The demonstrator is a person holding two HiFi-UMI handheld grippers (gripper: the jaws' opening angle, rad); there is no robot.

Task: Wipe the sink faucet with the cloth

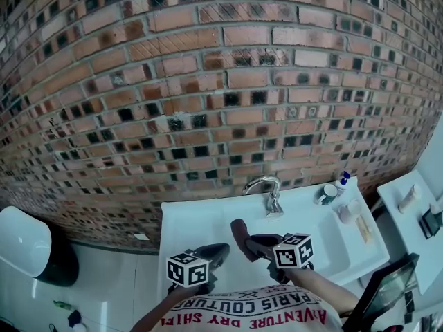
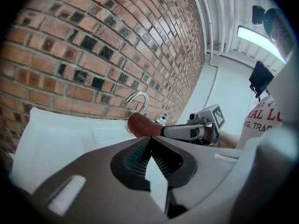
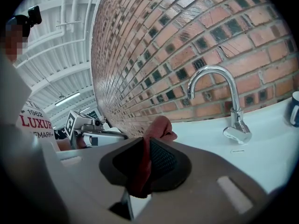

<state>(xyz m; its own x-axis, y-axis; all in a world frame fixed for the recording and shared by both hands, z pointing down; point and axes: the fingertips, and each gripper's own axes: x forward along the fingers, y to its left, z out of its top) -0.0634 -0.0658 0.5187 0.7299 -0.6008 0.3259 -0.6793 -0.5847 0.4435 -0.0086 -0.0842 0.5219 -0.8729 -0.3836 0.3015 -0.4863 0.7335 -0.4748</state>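
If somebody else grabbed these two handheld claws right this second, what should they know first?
Right gripper: shut on the reddish-brown cloth, held over the white sink, short of the faucet.
Left gripper: shut, nothing in it, beside the right one over the sink.
Done: the cloth is gripped.
Left: the cloth is not touching the faucet yet; bring it on and wipe the spout and base.

A red-brown brick wall (image 1: 208, 81) with dark inset blocks rises ahead of me. Pale floor tiles (image 1: 118, 282) lie down to my left. Overhead, the white beamed ceiling (image 3: 60, 50) carries a lit strip light (image 2: 259, 39).
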